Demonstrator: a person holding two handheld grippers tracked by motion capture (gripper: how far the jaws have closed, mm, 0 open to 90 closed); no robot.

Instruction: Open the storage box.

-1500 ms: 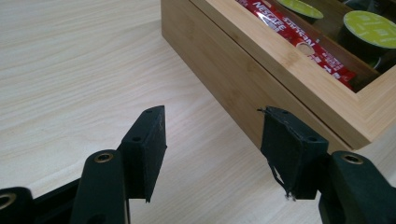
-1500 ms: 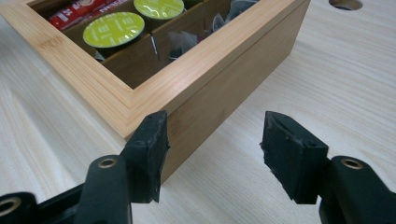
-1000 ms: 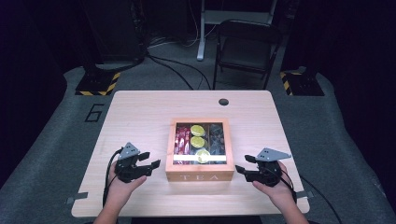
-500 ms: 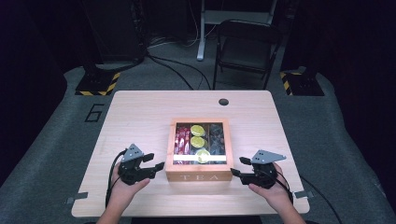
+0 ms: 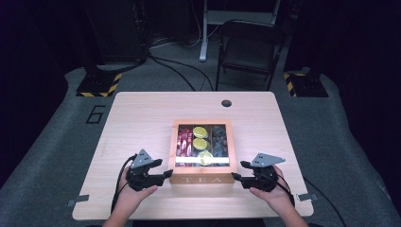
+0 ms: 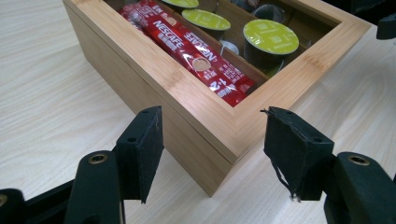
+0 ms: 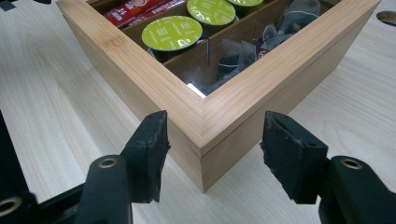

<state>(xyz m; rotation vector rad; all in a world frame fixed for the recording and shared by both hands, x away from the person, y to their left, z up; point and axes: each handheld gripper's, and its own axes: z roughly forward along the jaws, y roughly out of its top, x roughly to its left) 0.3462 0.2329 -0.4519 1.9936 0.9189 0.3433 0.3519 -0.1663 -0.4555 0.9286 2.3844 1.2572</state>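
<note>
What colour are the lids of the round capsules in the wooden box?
Lime green capsules, clearest in the right gripper view.

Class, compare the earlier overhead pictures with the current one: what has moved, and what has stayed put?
Both grippers closed in on the tea box: the left gripper slid right, the right gripper slid left, each now straddling a near corner with jaws open. Nothing is gripped yet. The box and its contents stayed put.

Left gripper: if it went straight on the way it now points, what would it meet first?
Most likely the near left corner of the wooden tea box. The left gripper is open, and that corner sits between its jaws just ahead, apparently not yet touching. The red Nescafe sticks lie farther on, inside the box.
</note>
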